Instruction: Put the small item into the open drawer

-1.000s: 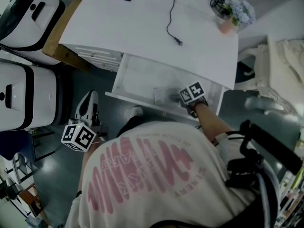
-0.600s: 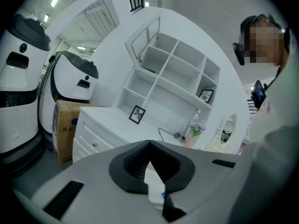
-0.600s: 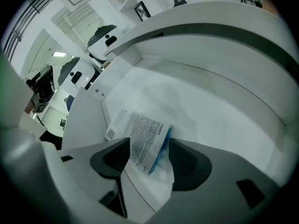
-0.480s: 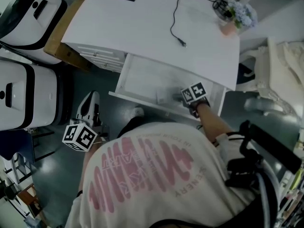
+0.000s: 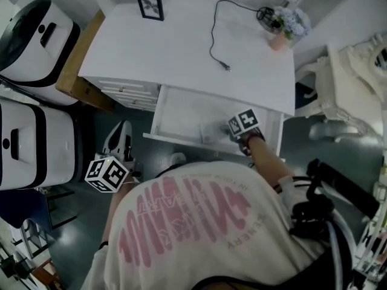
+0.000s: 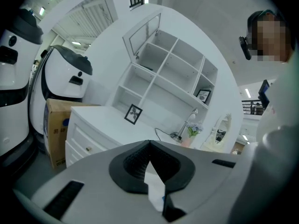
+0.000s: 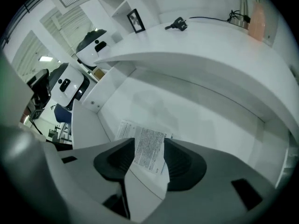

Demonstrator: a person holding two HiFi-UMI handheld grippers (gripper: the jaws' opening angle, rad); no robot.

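Right hand-held gripper (image 7: 149, 143) above the small item (image 7: 150, 157) in the open drawer (image 7: 196, 111)
Its jaws stand apart, having just been closing, and do not clamp the item: a flat white sheet lying on the drawer floor, its fine black print too small to read. The left hand-held gripper (image 6: 149, 143) has its jaws together.

desk (image 5: 181, 53): picture frame (image 5: 150, 7), black cable (image 5: 213, 38), flower pot (image 5: 280, 34) | open drawer (image 5: 181, 109): printed packet (image 5: 211, 132) on its floor

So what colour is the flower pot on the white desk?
Pale pink flower pot, best seen in the head view.
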